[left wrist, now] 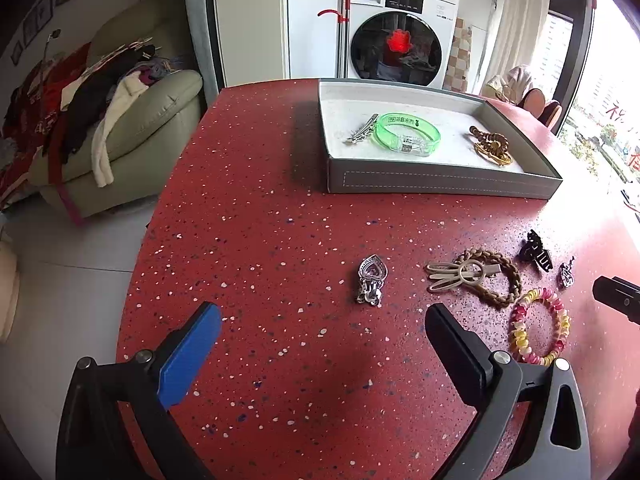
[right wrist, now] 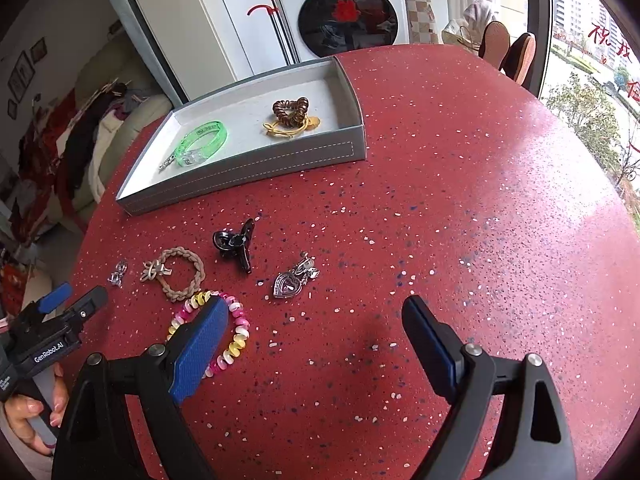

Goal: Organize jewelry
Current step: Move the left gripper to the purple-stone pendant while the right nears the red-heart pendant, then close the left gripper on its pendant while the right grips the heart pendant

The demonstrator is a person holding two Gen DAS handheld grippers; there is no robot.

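Jewelry lay partly sorted on the round red speckled table (left wrist: 260, 240). Inside the shallow grey rectangular tray (left wrist: 440, 182) rested a translucent green plastic bangle (left wrist: 406, 134), a silver metal hair clip (left wrist: 360, 130) touching its left side, and a brown coiled hair tie with a gold cord (left wrist: 492, 146), well apart to the right. Loose on the tabletop nearer the grippers were a silver heart-shaped brooch (left wrist: 372, 278), a beige braided hair band with a looped clip (left wrist: 476, 276), a black plastic claw clip (left wrist: 534, 256), a second small silver heart ornament (left wrist: 566, 274) and a pink-and-yellow spiral hair tie (left wrist: 540, 326).

The left gripper (left wrist: 320, 336) hovered above bare table with its jaws wide apart and nothing between them; the silver heart-shaped brooch sat just beyond its fingertips. The right gripper (right wrist: 316, 336) was likewise spread wide and empty, its blue left pad overlapping the pink-and-yellow spiral hair tie in the right wrist view. A person's hand (right wrist: 36, 408) held the left gripper's handle.
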